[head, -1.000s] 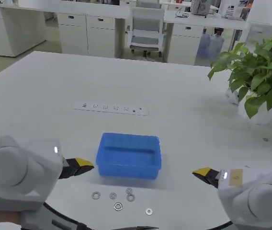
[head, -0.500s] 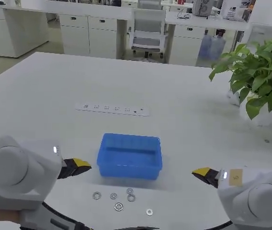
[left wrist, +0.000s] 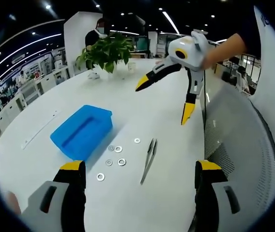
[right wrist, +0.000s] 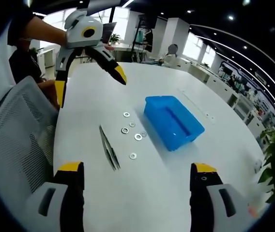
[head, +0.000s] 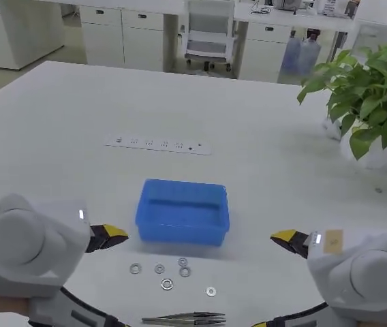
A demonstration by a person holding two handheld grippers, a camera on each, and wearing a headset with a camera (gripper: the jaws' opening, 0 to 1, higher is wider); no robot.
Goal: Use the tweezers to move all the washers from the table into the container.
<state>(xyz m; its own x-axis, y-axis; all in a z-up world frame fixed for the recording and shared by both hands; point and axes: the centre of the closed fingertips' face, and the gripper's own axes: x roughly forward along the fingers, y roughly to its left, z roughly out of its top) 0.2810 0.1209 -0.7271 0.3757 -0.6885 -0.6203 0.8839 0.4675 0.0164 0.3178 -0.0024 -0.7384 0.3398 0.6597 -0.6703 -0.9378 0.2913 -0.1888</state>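
A blue container [head: 182, 211] sits on the white table [head: 57, 116] in front of me. Several washers [head: 166, 284] lie loose just in front of it, apart from one another. Metal tweezers [head: 183, 318] lie flat at the near table edge, held by nothing. My left gripper [left wrist: 140, 166] hovers open to the left of the washers, its yellow fingertip [head: 114, 234] level with the container's front. My right gripper [right wrist: 136, 167] hovers open on the right, fingertip [head: 283, 238] pointing inward. Both grippers are empty and apart from the tweezers [left wrist: 148, 159] and the washers [right wrist: 138, 137].
A white power strip [head: 158, 144] lies behind the container. A potted plant [head: 370, 102] stands at the far right of the table. A mesh chair back [left wrist: 239, 145] is close at the near edge. Desks and an office chair [head: 207, 34] stand beyond the table.
The head view has tilted down, so the tweezers now show at the bottom. Grippers, washers and container hold their places.
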